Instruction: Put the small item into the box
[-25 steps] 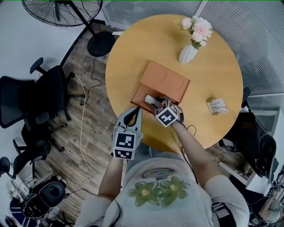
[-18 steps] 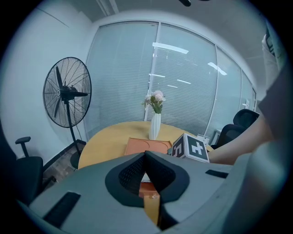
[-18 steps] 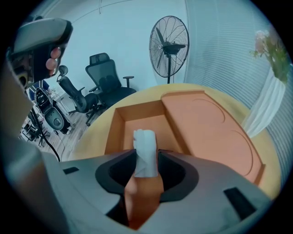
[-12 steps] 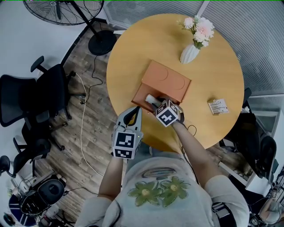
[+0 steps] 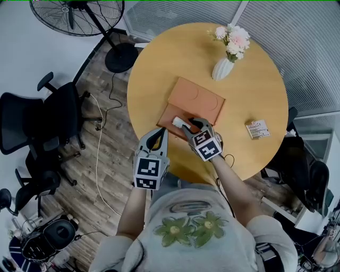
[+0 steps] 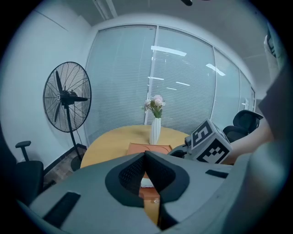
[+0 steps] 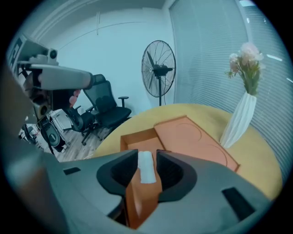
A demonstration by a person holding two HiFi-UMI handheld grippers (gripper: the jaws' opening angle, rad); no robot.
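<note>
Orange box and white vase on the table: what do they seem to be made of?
Orange box: probably cardboard, matte finish; thin walls, flat even colour, circles pressed into the lid.
White vase: likely ceramic; smooth, ribbed white body, though plastic can't be ruled out.

Wood floor (image 5: pixel 106 159), black office chairs (image 5: pixel 48 117), standing fan (image 5: pixel 79 10), window blinds (image 5: pixel 297 48), round table (image 5: pixel 249 95).

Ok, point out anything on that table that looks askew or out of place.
Only the orange box: its lid sits shifted toward the vase, leaving the near end uncovered, with the small white item lying inside. The vase stands upright; nothing looks spilled or damaged.
</note>
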